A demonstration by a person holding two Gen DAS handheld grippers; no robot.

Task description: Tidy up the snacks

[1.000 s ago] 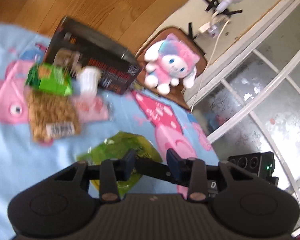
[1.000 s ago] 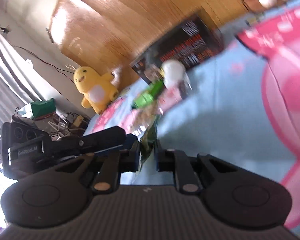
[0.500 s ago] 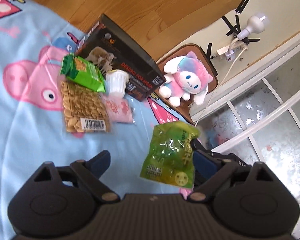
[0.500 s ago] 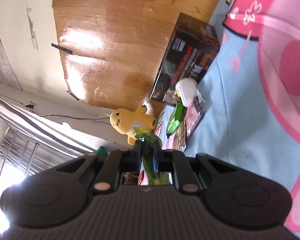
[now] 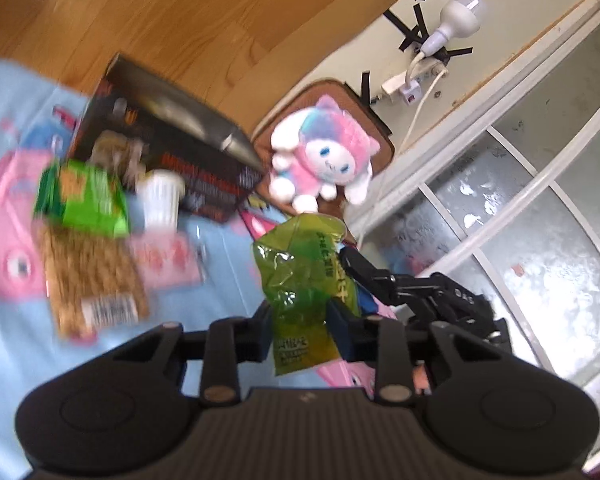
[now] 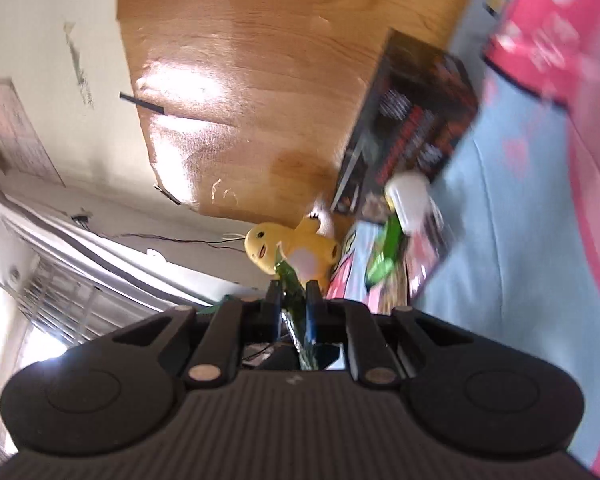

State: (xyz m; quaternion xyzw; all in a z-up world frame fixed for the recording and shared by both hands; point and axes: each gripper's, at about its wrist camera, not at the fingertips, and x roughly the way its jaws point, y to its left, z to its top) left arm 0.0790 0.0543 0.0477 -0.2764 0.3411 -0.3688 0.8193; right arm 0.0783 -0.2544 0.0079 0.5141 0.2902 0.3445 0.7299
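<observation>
The left gripper [image 5: 298, 330] had just snapped closed on the green pouch [image 5: 300, 280], having gaped half a second earlier. The right gripper [image 6: 290, 306] pinched the same pouch [image 6: 291, 286] edge-on, so both held it off the blanket [image 5: 228, 288], likely a handover. The pouch was translucent, crinkled, glossy. Beyond lay the snack pile [image 5: 92, 248] against the black box [image 5: 180, 152].
</observation>
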